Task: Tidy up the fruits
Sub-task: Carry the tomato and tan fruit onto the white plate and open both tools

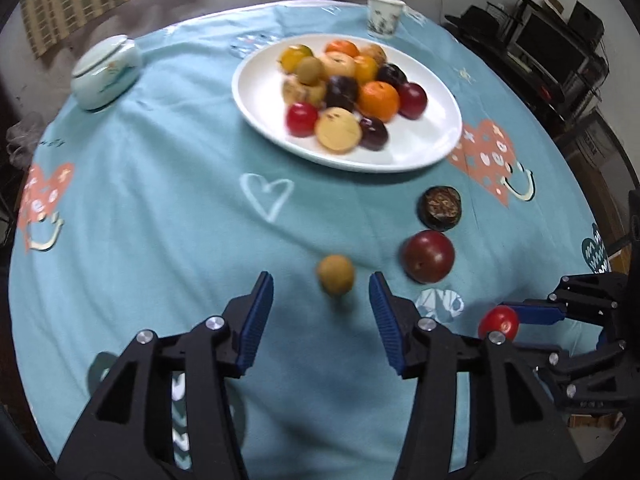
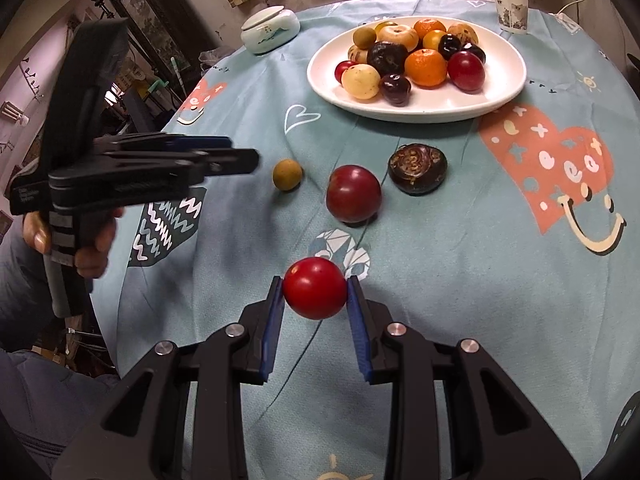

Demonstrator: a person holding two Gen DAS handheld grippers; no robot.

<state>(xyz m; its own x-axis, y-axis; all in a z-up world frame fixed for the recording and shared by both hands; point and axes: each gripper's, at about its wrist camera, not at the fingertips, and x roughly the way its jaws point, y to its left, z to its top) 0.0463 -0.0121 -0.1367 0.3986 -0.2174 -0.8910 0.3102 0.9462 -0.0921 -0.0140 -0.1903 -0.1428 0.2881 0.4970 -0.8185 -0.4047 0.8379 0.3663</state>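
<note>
- Right gripper [image 2: 315, 292]: clamped on red tomato [image 2: 315, 288], lifted above the tablecloth [image 2: 460, 248].
- Left gripper [image 1: 321, 292]: jaws wide apart, empty, near small brown fruit [image 1: 335, 274].
- Plate [image 2: 496, 92]: piled with fruit, further back.

- Two tools [image 2: 315, 298] [image 1: 321, 294]
- One white plate [image 2: 496, 92], piled with about fourteen fruits
- Four fruits off the plate: three on the table [image 2: 460, 260], one red fruit [image 2: 315, 288] in a tool
- One paper cup [image 2: 510, 10]
- One lidded jar [image 2: 270, 28]
</note>
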